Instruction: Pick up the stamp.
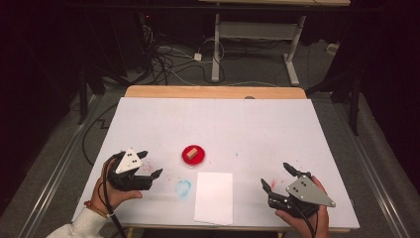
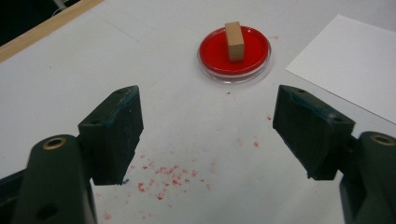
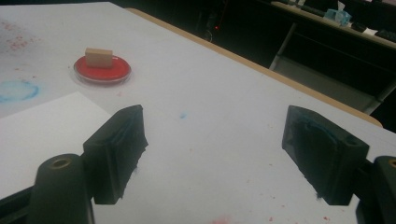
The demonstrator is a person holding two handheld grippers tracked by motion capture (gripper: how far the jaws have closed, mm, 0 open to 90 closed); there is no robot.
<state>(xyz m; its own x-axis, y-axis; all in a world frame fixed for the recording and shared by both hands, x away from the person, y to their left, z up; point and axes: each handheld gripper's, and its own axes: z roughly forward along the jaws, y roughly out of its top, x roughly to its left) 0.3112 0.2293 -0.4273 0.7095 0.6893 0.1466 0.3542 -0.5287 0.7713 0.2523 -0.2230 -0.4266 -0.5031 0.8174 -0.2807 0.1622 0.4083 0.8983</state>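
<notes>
My left tongs stand wide apart with nothing between them, aimed straight at the wooden block, which I read as lining up for a grab. Red specks dot the tabletop just under and ahead of these tongs, probably ink dropped by stamping. The block stands on end in the red ink dish, ahead of the left tongs and well apart from them; it likely sits there to soak up ink. A blue smudge lies between the left tongs and the white paper sheet. The sheet is between both tongs, flat and near me, I guess as the stamping target. My right tongs are also spread and empty, parked to the right of the sheet, well off the dish, likely waiting to steady the paper
</notes>
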